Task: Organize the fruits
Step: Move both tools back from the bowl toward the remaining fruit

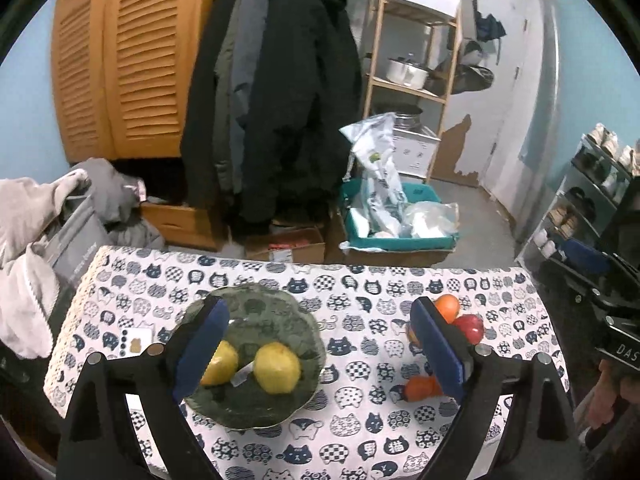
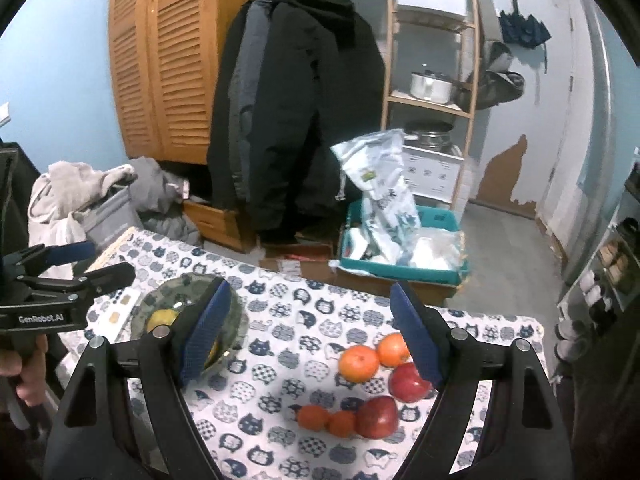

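While two lemons (image 1: 276, 367) sit in the plate (image 1: 280, 300), left gripper (image 1: 320, 344) gapes empty; right gripper (image 2: 312, 332) spread wide over apples (image 2: 408, 380).

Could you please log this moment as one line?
left gripper: open over plate | two lemons plated | right gripper: open above oranges, apples

Blue walls, a louvered wooden wardrobe (image 1: 120, 60), hanging dark coats (image 1: 276, 92), a wooden shelf rack (image 2: 436, 60).

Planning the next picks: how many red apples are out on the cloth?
2. One red apple lies beside the right gripper's right jaw; the other apple sits nearer the camera, touching a small orange fruit. The jaws may hide more.
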Action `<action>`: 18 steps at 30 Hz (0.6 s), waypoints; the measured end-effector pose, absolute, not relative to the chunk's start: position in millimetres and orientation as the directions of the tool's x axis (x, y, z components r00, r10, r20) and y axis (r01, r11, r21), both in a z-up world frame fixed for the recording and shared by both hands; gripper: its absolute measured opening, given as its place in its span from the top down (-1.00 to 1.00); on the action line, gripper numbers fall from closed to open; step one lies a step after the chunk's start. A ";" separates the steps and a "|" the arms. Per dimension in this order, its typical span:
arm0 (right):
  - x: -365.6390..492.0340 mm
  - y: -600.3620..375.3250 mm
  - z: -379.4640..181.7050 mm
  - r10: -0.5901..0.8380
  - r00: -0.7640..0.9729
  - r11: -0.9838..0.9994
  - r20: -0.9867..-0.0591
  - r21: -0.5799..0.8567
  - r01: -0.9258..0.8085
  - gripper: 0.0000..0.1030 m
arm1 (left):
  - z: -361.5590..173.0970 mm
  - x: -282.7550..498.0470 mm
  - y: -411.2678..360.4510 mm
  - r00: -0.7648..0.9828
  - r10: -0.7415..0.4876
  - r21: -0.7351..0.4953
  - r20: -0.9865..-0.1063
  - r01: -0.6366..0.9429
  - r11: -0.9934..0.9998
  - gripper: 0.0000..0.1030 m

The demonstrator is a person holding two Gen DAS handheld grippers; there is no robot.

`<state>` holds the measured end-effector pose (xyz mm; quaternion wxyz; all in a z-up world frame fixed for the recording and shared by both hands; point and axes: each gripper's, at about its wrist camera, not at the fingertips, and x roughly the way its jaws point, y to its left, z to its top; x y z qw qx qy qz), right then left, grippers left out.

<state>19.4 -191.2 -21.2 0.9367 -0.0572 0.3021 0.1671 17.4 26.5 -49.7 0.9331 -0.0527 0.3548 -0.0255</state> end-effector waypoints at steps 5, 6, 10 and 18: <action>24.0 -216.6 -32.5 0.236 0.755 0.955 -0.612 0.003 -0.296 -0.60 | -54.8 24.4 3.6 0.727 -0.125 -0.121 -0.675 0.058 0.991 -0.83; 25.2 -220.8 -35.7 0.227 0.752 0.958 -0.618 0.004 -0.286 -0.60 | -56.3 25.8 -1.1 0.725 -0.134 -0.122 -0.676 0.069 0.990 -0.83; 29.1 -240.5 -49.6 0.188 0.740 0.970 -0.646 0.006 -0.242 -0.60 | -63.7 33.2 -18.8 0.704 -0.156 -0.121 -0.693 0.101 0.988 -0.83; 33.3 -275.3 -74.6 0.127 0.709 0.986 -0.694 0.009 -0.168 -0.60 | -79.1 44.9 -47.4 0.669 -0.175 -0.105 -0.723 0.145 0.984 -0.83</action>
